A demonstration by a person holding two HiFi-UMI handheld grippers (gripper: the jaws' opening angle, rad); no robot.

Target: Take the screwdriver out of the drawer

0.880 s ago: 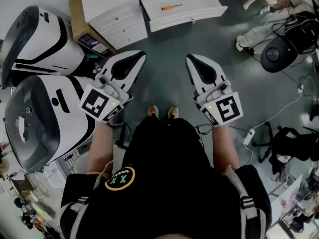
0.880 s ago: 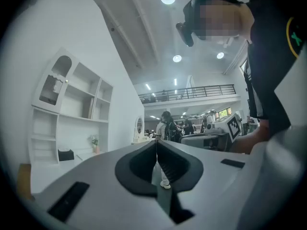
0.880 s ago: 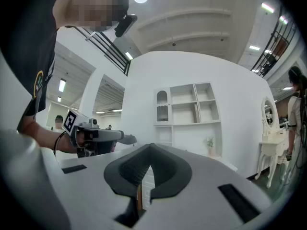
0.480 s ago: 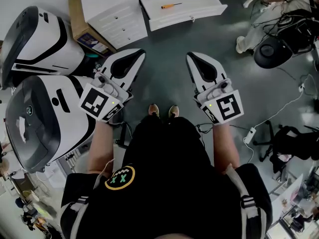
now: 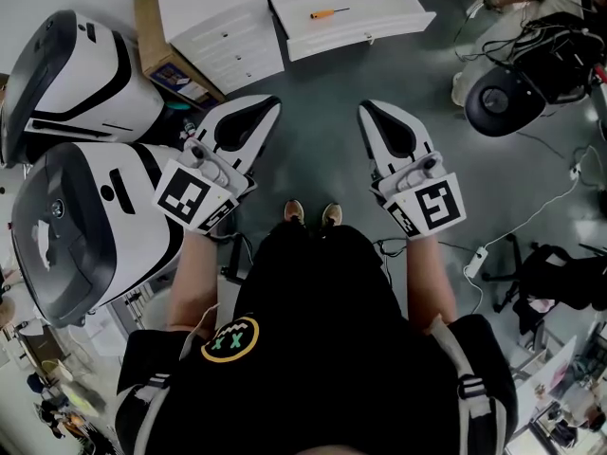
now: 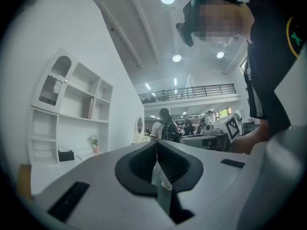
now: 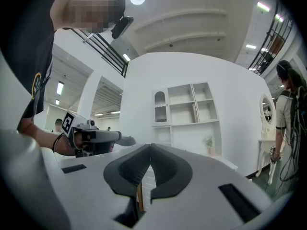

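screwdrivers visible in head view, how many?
1. The orange-handled screwdriver lies in the open white drawer at the top of the head view. More could be hidden inside the closed drawers to its left.

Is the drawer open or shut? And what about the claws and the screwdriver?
drawer: pulled open
screwdriver: lying inside the open drawer, not held
left claw: shut, empty
right claw: shut, empty
other drawers: closed

One screwdriver [image 5: 328, 13] (orange-handled), one drawer [image 5: 379, 9], two grippers [image 5: 271, 103] [image 5: 364, 109]
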